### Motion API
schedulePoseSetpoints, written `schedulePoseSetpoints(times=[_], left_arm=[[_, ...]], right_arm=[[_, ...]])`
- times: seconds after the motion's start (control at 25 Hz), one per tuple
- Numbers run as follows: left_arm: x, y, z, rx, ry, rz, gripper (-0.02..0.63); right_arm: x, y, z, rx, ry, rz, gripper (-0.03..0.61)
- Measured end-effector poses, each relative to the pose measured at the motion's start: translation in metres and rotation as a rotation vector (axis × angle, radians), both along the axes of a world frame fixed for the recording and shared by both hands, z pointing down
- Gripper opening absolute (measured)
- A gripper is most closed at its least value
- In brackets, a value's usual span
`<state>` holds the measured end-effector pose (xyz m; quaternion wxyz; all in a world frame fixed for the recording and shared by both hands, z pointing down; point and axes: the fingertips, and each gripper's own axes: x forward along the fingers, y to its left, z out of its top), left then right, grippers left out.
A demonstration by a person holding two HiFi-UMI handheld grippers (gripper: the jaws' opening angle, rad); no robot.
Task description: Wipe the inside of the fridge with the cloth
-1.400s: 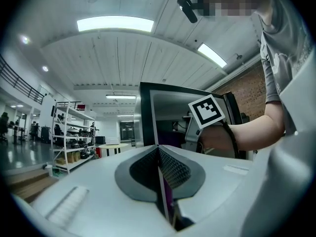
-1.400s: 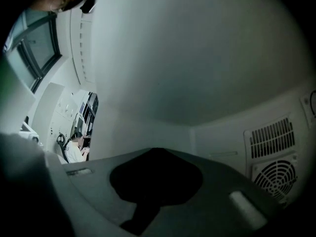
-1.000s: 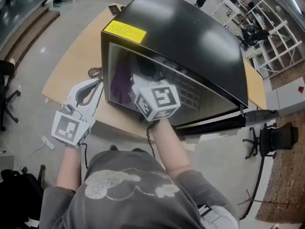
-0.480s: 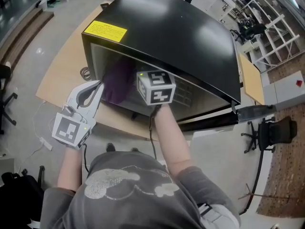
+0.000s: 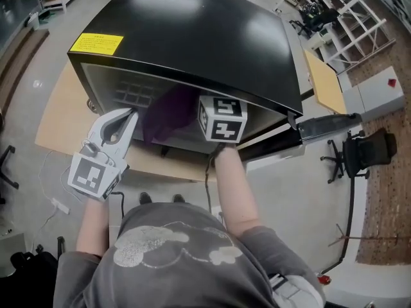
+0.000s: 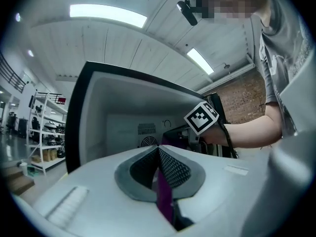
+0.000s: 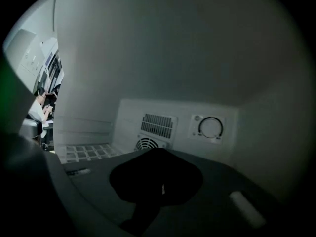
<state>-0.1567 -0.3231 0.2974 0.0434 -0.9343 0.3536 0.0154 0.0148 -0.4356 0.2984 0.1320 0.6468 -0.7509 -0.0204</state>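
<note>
Wiping looks barely begun: cloth (image 5: 168, 109) hangs at fridge (image 5: 212, 37) mouth, frame centre, pinched in closed left gripper (image 5: 132, 113); right gripper (image 7: 160, 154), jaws together, apparently empty, sits inside.

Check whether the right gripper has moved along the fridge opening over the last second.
Yes. Against the fridge, the right gripper has slid rightwards along the opening, farther from the yellow label at the left corner. The purple cloth hangs beside it.
</note>
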Motion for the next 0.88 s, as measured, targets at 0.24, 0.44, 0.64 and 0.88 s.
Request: schedulePoseSetpoints(times=[0.24,0.44,0.64,0.88], left_arm=[[0.027,0.003,-0.004,0.011,0.000,0.057,0.018],[0.038,0.008,-0.007,0.018,0.004,0.082,0.018],[0.043,0.012,-0.006,0.014,0.004,0.099,0.018],[0.051,0.016,-0.004,0.007,-0.004,0.127,0.018]], right_arm=[[0.015,0.012,-0.003,0.031,-0.026,0.027,-0.003],[0.030,0.029,-0.037,0.201,-0.262,0.128,-0.003],[0.055,0.048,-0.054,0.324,-0.379,0.261,-0.002],[0.051,0.078,-0.062,0.371,-0.385,0.271,-0.003]])
